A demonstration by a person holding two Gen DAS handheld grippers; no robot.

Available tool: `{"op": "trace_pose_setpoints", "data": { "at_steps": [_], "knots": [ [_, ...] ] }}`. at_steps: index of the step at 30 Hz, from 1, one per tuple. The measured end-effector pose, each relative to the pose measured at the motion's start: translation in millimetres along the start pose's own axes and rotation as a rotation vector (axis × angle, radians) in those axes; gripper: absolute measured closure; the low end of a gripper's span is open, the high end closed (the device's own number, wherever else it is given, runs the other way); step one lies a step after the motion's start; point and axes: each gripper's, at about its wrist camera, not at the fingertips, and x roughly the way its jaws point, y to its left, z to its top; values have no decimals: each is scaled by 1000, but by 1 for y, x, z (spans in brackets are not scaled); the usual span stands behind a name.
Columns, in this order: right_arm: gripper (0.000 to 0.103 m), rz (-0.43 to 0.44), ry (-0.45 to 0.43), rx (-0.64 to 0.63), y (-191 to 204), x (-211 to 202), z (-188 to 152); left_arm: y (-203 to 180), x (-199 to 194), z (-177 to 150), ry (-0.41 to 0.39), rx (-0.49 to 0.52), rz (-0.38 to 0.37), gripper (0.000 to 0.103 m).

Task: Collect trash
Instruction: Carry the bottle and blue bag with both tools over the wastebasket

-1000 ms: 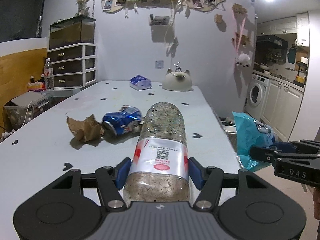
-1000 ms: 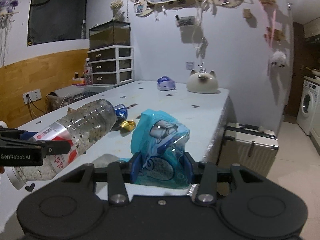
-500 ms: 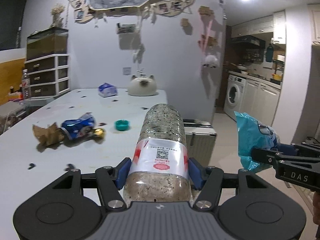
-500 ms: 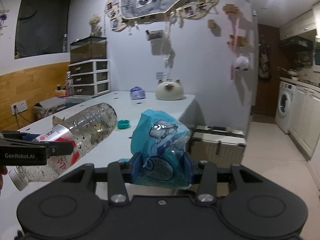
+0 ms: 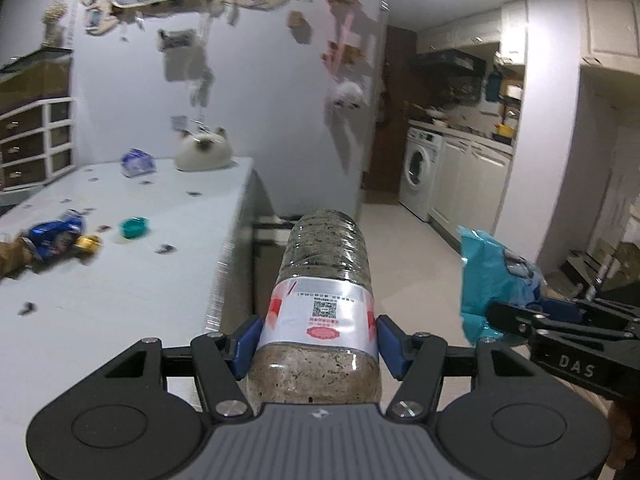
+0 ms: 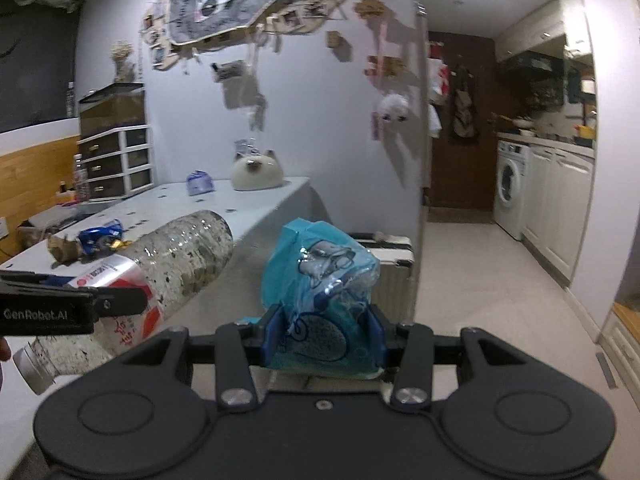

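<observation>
My left gripper (image 5: 318,344) is shut on a clear plastic bottle (image 5: 322,276) with a red and white label, base pointing away, held past the table's right edge. In the right wrist view the same bottle (image 6: 172,268) hangs at the left, its cap toward me. My right gripper (image 6: 326,336) is shut on a crumpled blue plastic bag (image 6: 320,280); the bag (image 5: 496,276) also shows at the right of the left wrist view. On the white table (image 5: 120,300) lie a crushed blue can (image 5: 56,232), brown crumpled paper (image 5: 12,256), a gold wrapper (image 5: 88,243) and a teal cap (image 5: 134,227).
A suitcase (image 6: 390,264) stands on the floor against the table's end. A cat-shaped ornament (image 5: 202,154) and a blue tissue pack (image 5: 138,163) sit at the table's far end. A washing machine (image 5: 420,178) and cabinets line the right side beyond open floor (image 5: 404,248).
Both grippers have swung to the right, off the table and toward the open floor, still holding the bottle and the bag. The table litter has slid to the left of both views.
</observation>
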Motion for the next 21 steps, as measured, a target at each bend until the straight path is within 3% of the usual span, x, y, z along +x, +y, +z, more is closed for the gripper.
{"op": "trace_pose_setpoints", "data": {
  "at_steps": [13,21],
  "knots": [
    [58,-100,103,93,-93,5,-56,-93,74,-43,140,18,-119,42],
    [58,-165,203,142,-135,43,-96,-99,150,-81,269,-7,-157,42]
  ]
}}
